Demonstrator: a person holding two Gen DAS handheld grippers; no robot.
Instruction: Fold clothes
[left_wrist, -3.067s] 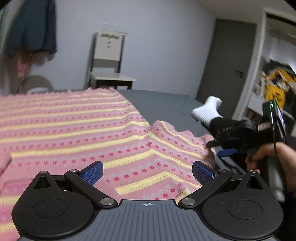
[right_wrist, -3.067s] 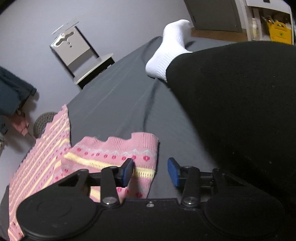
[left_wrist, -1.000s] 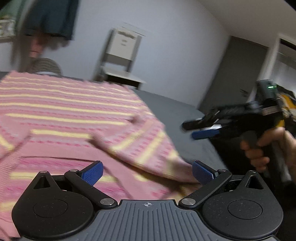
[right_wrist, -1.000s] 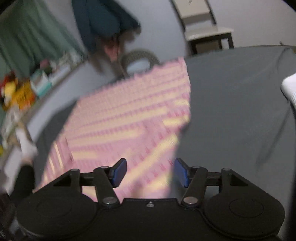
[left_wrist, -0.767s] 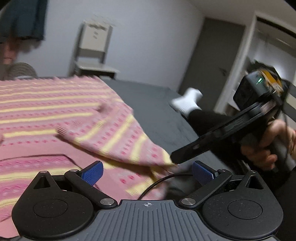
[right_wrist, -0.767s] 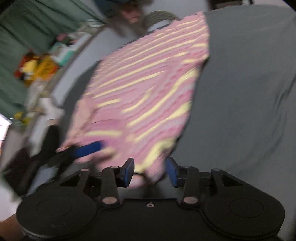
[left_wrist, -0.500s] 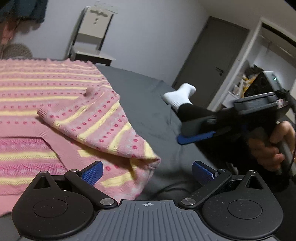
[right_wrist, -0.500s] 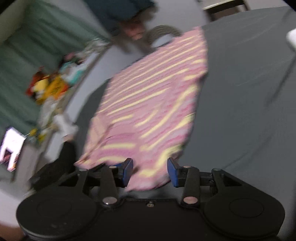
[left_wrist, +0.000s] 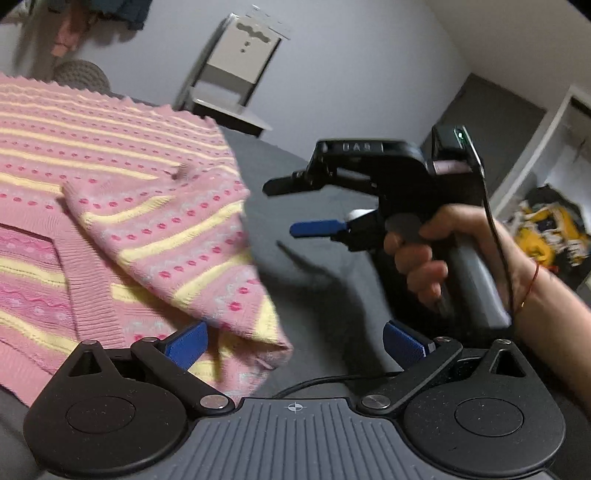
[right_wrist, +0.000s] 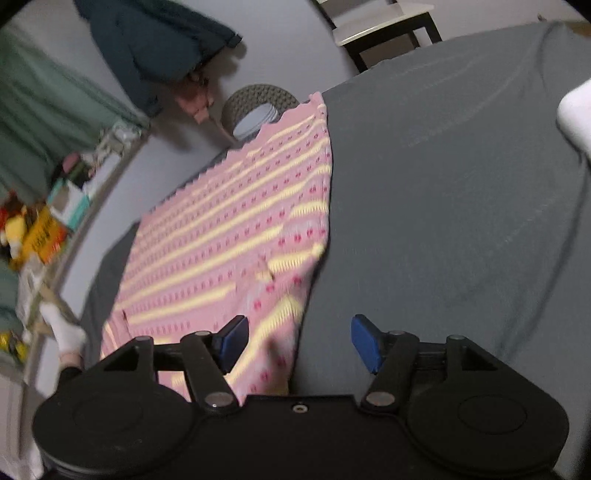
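Right now my left gripper (left_wrist: 293, 341) hangs low over the near edge of the pink knitted sweater with yellow stripes and small red dots (left_wrist: 110, 192), its blue-padded fingers (left_wrist: 186, 343) spread wide and gripping nothing. That sweater lies flat on the dark grey bed sheet (right_wrist: 461, 192), and one sleeve (left_wrist: 192, 251) is folded across the body, its cuff end lying just ahead of my left finger pad.

My right gripper (left_wrist: 291, 206) shows in the left wrist view, held in my right hand (left_wrist: 443, 258) above the bare sheet just beside the sweater's edge. Its two fingers stand clearly apart with nothing between them, and from its own camera the blue pads (right_wrist: 364, 343) frame the sweater's side edge on one side and grey sheet on the other. Neither pad touches the fabric.

Beyond the bed, a pale wooden chair (left_wrist: 236, 70) stands against the grey wall. A dark blue garment (right_wrist: 155, 40) hangs on that wall above a round woven basket (right_wrist: 258, 105). One white sock (right_wrist: 64, 328) shows past the far side of the bed.
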